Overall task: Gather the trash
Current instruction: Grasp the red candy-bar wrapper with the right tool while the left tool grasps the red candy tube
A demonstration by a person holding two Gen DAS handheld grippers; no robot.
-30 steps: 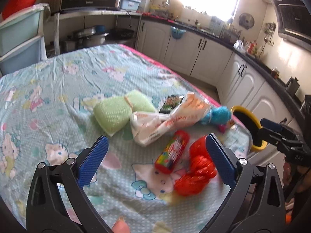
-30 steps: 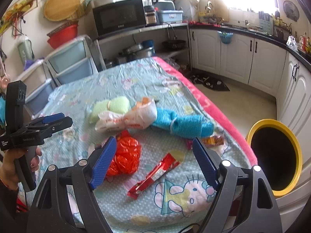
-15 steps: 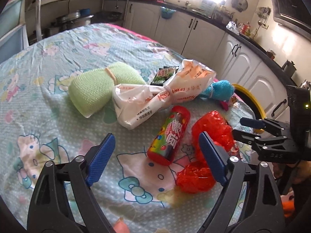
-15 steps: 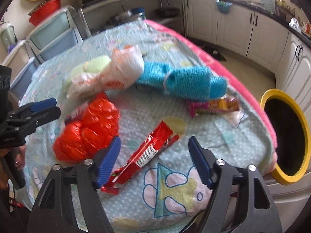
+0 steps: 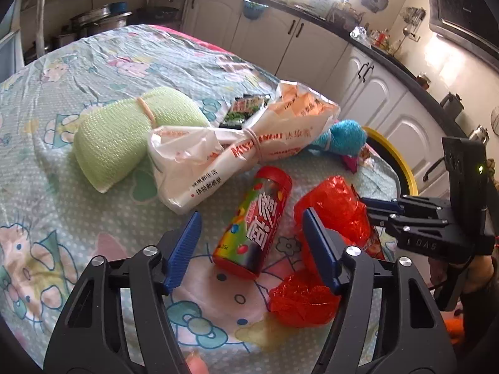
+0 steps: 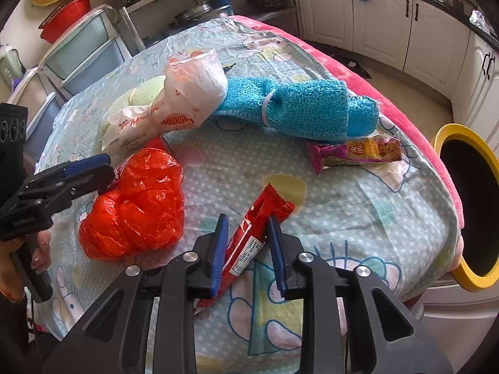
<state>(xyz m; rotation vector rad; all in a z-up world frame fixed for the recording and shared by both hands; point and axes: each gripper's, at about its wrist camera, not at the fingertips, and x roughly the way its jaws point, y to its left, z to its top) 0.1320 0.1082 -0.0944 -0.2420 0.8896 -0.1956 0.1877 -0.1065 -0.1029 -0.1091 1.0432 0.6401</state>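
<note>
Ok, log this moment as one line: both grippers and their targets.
left gripper: closing, astride candy tube, no contact | right gripper: closing around red wrapper, grip unconfirmed | bin: nothing dropped yet

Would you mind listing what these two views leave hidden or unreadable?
- Yellow-rimmed bin: inside black in both views, contents unknown.
- Red wrapper: lower end hidden behind the right gripper.
- Dark green packet: mostly under the white bag.
- Purple snack packet: print unreadable.
</note>
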